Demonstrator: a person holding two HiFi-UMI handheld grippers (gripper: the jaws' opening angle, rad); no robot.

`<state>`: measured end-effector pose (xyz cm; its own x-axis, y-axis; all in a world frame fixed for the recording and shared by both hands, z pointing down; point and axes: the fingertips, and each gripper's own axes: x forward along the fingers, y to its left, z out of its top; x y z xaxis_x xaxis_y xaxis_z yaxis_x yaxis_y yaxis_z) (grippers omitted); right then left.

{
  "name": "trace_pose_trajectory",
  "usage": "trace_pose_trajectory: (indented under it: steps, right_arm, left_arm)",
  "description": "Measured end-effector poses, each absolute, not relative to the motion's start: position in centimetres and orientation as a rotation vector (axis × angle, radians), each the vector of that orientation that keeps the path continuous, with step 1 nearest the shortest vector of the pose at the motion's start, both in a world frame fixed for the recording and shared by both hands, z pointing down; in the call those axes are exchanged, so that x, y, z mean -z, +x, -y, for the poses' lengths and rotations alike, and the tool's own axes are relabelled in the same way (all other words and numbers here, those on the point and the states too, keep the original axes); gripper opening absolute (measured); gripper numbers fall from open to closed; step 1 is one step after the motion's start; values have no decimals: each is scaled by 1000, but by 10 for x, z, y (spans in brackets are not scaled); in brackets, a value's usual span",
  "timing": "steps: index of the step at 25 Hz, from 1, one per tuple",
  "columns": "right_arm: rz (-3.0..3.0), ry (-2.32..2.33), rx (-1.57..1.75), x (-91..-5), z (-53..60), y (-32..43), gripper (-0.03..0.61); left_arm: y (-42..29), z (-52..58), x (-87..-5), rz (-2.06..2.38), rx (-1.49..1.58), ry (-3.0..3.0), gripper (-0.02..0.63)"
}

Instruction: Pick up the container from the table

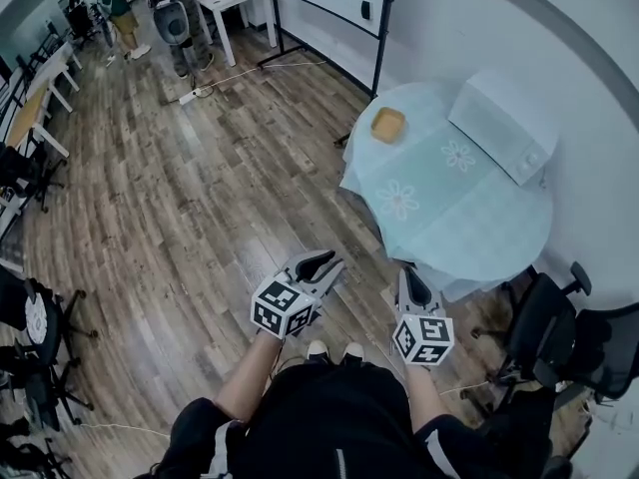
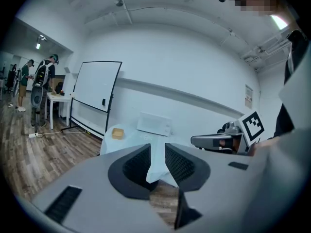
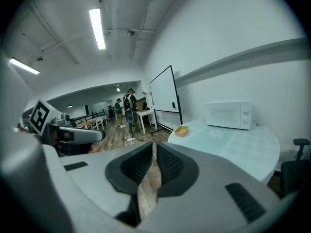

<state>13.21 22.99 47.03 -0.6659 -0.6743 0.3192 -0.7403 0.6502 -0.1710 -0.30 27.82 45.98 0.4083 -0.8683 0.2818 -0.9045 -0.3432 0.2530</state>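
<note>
The container [image 1: 387,125] is a small yellow tub on the far left part of a round table [image 1: 469,223] with a pale blue flowered cloth. The same container [image 2: 117,133] shows small and far off in the left gripper view, and in the right gripper view the container [image 3: 181,130] sits at the table's near edge. My left gripper [image 1: 324,264] hangs over the wooden floor, well short of the table, jaws a little apart and empty. My right gripper [image 1: 411,279] is beside it near the table's edge, jaws together with nothing between them.
A white microwave [image 1: 504,123] stands at the table's back by the wall. Black office chairs [image 1: 544,337] crowd the table's near right side. A whiteboard on a stand [image 1: 329,8] is beyond the table. People [image 1: 120,8] stand by a white desk far back. More chairs [image 1: 30,337] line the left.
</note>
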Motion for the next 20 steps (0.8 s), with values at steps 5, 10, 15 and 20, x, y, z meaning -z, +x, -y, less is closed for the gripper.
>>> trace_pose_trajectory:
  steps: [5,10,15,20]
  right_arm:
    - [2631,1162,-433,-473,-239,120,26]
    - [2609,1197,-441,-478,-244,113,26]
    - [2584,1206,-448,-482,-250,113,26]
    - [2581,1217,-434,-480,-234,116,26]
  left_arm:
    - [-20,-286,-461,1518,-136,2309,99]
    - [-31,-285,-466,1506,-141,2318,100]
    - [-33,-286,-469,1493,-132,2316,98]
    - [-31,-268,-472,1486,-134,2318,98]
